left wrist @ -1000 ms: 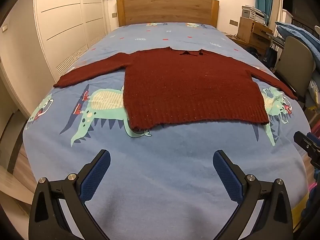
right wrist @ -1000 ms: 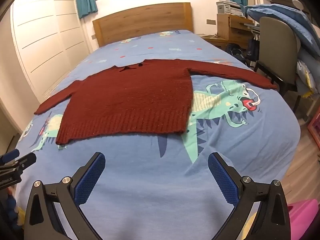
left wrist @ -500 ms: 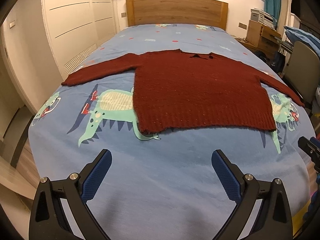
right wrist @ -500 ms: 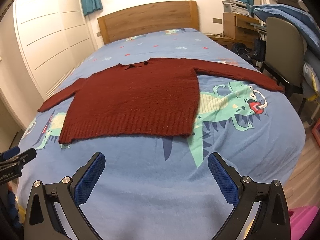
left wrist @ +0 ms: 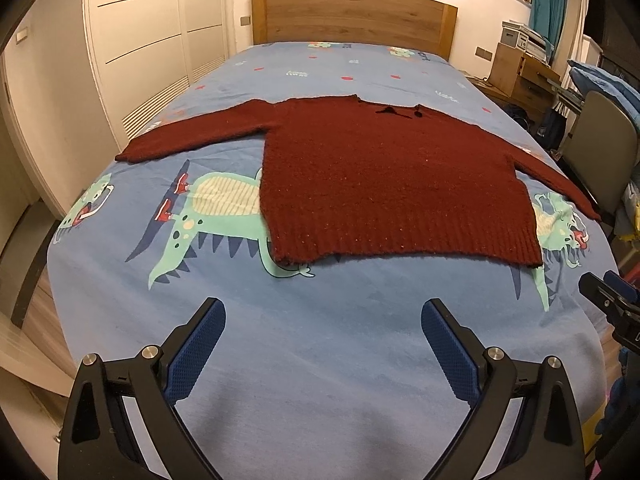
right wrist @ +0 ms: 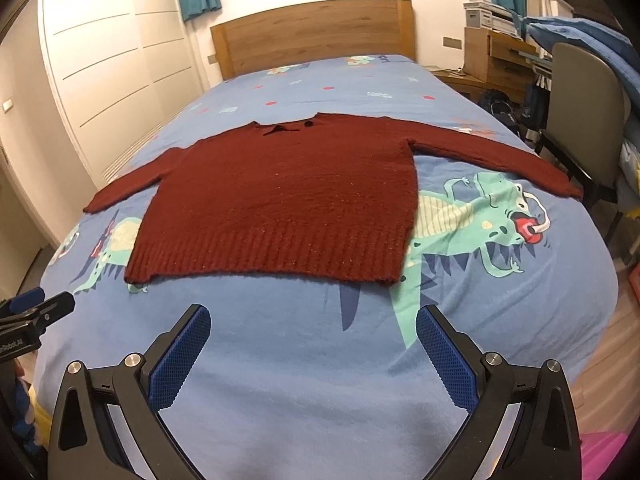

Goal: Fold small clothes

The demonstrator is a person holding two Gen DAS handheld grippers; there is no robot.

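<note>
— What have you got in front of you?

— One dark red knitted sweater (left wrist: 384,176), spread flat and face up across the middle of a bed with a blue dinosaur-print cover (left wrist: 320,340). Both of its sleeves are stretched straight out to the sides, and the ribbed hem is the edge nearest me.

— Is it the only garment?

— It's the only one I count on the cover. It lies over parts of two green cartoon dinosaurs printed there, one showing at each side of the body.

— And your grippers?

— I have two. My left gripper (left wrist: 322,344) has its blue-padded fingers (left wrist: 196,354) spread wide with nothing between them, above bare cover just short of the hem. My right gripper (right wrist: 312,354) is the same: jaws wide apart, empty, not touching the sweater. Each one's tip shows at the edge of the other's camera.

— What's around the bed?

— One wooden headboard (left wrist: 354,14) at the far end, white panelled wardrobe doors (left wrist: 152,48) on the left, one grey-backed chair (right wrist: 582,112) on the right, and a wooden desk unit (right wrist: 494,58) beyond it.
</note>
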